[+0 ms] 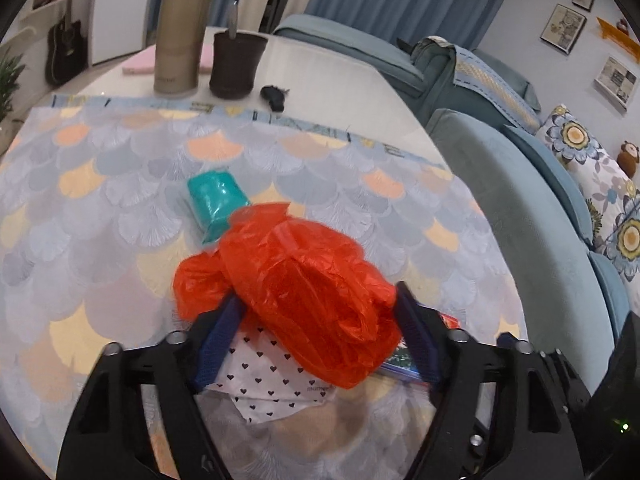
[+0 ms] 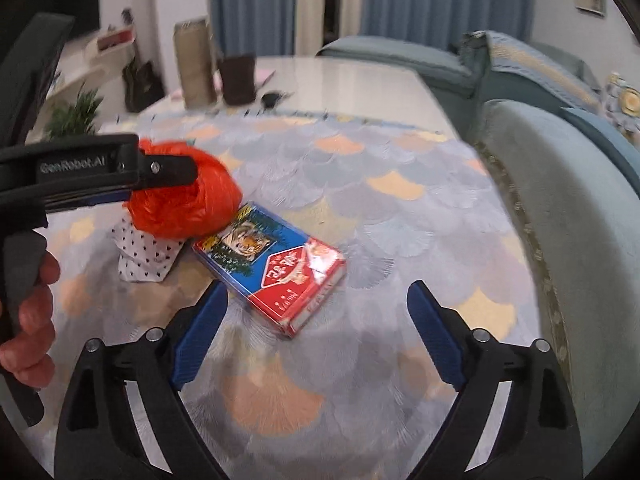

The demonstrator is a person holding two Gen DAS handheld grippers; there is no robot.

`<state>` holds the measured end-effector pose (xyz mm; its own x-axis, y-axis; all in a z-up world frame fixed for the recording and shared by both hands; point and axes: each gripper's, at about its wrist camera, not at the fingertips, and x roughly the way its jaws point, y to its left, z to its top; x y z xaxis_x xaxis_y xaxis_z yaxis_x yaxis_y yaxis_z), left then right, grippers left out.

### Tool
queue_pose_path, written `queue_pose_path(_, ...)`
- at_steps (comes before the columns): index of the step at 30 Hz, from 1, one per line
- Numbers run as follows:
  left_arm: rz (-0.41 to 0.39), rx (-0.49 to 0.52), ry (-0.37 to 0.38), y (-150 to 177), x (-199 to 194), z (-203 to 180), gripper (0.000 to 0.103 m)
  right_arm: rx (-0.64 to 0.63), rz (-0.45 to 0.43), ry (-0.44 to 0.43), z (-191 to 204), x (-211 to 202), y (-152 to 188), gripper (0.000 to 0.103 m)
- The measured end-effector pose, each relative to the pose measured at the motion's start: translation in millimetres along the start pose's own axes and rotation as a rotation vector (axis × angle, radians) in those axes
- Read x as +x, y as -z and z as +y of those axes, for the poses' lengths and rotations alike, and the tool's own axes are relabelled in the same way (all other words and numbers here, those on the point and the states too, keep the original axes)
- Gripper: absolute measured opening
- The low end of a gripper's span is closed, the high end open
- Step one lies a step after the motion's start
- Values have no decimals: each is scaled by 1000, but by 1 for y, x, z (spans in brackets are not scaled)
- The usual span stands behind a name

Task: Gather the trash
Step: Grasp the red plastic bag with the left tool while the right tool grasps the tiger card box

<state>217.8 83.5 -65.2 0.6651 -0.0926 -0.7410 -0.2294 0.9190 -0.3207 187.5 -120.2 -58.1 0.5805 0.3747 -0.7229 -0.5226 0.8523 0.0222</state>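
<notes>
A crumpled red plastic bag (image 1: 304,292) sits between the fingers of my left gripper (image 1: 320,312), which press its sides; it also shows in the right wrist view (image 2: 188,200). It hangs over a white paper with black hearts (image 1: 272,380), also in the right wrist view (image 2: 144,256). A red and blue card box (image 2: 276,272) lies beside them; only its edge (image 1: 404,364) shows in the left wrist view. A teal packet (image 1: 216,204) lies beyond the bag. My right gripper (image 2: 316,312) is open and empty, just short of the card box.
The table has a scale-patterned cloth (image 1: 100,220). A beige flask (image 1: 180,36), a dark cup (image 1: 236,64) and a small black object (image 1: 274,96) stand at the far end. A teal chair (image 1: 520,248) and sofa (image 1: 460,76) are on the right.
</notes>
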Motion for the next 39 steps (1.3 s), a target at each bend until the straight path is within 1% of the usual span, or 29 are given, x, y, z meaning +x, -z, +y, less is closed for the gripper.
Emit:
queue_pose_path(1,7,0,5,0,2,0,57,-17,12,-9,2,5,-2,87)
queue_pose_path(3,17,9,13,0,3,1,47,-54,29,-7,5,12,-6,87)
queue_pose_path(4,19,14,19,0,3,1,39,-70,36,-9,7,16,-9,88)
queue_pose_path(6,16,25,27,-1,1,2,32,-92,47,-17,10,22,-13,89)
queue_pose_path(9,12,21,45,-2,-3,7,27,-122,55,-40,14,28,-19,93)
queue_pose_path(13,-4,22,62,-3,-8,9,25,-168,99,-76,22,43,-26,94)
queue_pose_path(16,-9,27,63,-4,-9,8,24,-204,122,-94,30,50,-29,92)
queue_pose_path(18,-16,23,71,-4,-11,9,24,-217,117,-89,32,49,-29,89)
queue_pose_path(20,-23,18,72,-5,-14,10,24,-217,103,-89,32,46,-27,79)
queue_pose_path(23,-37,9,77,-6,-21,11,24,-216,86,-92,32,41,-24,71)
queue_pose_path(27,-55,13,88,-8,-33,11,23,-204,79,-91,33,32,-18,64)
queue_pose_path(30,-66,26,98,-7,-45,9,23,-187,82,-77,35,19,-6,60)
queue_pose_path(36,-105,60,143,-7,-80,1,23,-88,117,-20,37,-19,33,60)
queue_pose_path(39,-121,73,176,-6,-95,-4,23,-48,136,-13,41,-37,50,60)
